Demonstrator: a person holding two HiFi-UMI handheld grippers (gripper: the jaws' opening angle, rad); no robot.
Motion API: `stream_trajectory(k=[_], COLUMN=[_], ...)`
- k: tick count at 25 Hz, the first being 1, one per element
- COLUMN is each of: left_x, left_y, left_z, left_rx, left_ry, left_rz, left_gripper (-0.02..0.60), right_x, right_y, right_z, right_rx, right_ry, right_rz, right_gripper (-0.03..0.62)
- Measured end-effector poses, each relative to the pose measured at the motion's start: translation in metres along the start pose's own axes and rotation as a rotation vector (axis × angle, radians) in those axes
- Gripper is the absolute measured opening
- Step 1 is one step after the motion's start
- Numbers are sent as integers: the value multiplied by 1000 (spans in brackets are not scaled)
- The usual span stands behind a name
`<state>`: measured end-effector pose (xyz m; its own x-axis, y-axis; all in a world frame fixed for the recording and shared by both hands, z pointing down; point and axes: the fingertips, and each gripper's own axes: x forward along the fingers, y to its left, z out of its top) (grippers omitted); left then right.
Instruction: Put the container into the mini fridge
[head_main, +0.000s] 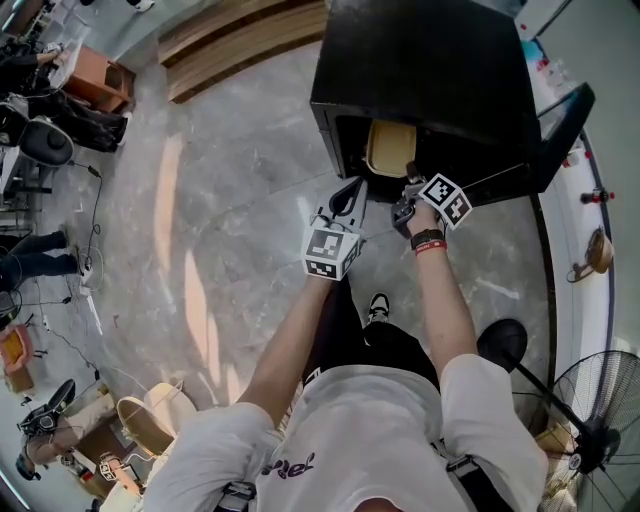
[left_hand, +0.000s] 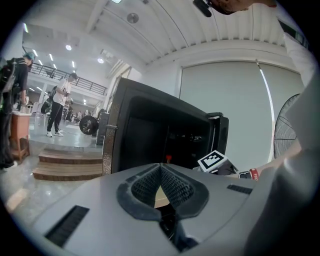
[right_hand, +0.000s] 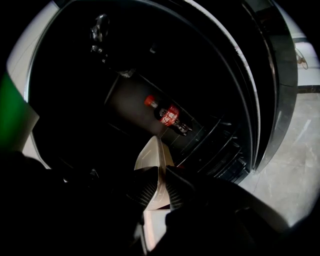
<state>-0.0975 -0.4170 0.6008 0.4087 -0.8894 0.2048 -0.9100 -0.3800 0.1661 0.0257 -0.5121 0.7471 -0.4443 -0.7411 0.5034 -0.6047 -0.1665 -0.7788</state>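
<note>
The black mini fridge (head_main: 430, 60) stands on the floor with its door (head_main: 560, 125) swung open to the right. A cream container (head_main: 390, 148) sits in the fridge's opening, held by its near rim. My right gripper (head_main: 410, 192) is shut on that rim; in the right gripper view the pads (right_hand: 145, 187) clamp the container (right_hand: 154, 157) inside the dark fridge. My left gripper (head_main: 347, 200) hangs just left of it, outside the opening, with its jaws together and nothing held. In the left gripper view the left gripper (left_hand: 161, 168) points at the fridge (left_hand: 145, 130).
A cola bottle (right_hand: 167, 114) with a red cap lies deep in the fridge. A fan (head_main: 600, 420) and a round black base (head_main: 502, 340) stand at the right. Wooden steps (head_main: 240, 45) lie left of the fridge. People and bags are at the far left.
</note>
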Motion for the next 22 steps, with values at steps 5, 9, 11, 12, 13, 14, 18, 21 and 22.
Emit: stream_trajectory(k=[5,9,11,12,13,14,18,21,22], left_x=[2,4,6,7,8,9,12,14,15], left_y=[9,16,20,22,25,27,31,33,33], left_z=[-7,-13,-13,-12,-12,-11,-15,-21,-23], left_rx=[-6,-6,0,3,7,10,11,6,5], left_ry=[17,27,32,32,32,33,33,43,46], left_rz=[-2,-4,-5,-5,-6,-6,-8,-10,-11], left_gripper=[18,18,18,18,18,18,18,18,18], right_x=[17,30,37,41,44,48,62,74,77], right_y=[6,9,10,11,12,13,14,13,13], right_z=[6,11,13,14,16,17,23,28,30], right_rx=[-4,-12,-25,-31,-35,-38,-39,-41,-42], right_ry=[-15,-31,-31,-31,-33,-35,-41,-44,-46], right_rz=[5,13,17,18,19,20,18,10,8], right_gripper=[61,61,61,61,61,61,61,63,63])
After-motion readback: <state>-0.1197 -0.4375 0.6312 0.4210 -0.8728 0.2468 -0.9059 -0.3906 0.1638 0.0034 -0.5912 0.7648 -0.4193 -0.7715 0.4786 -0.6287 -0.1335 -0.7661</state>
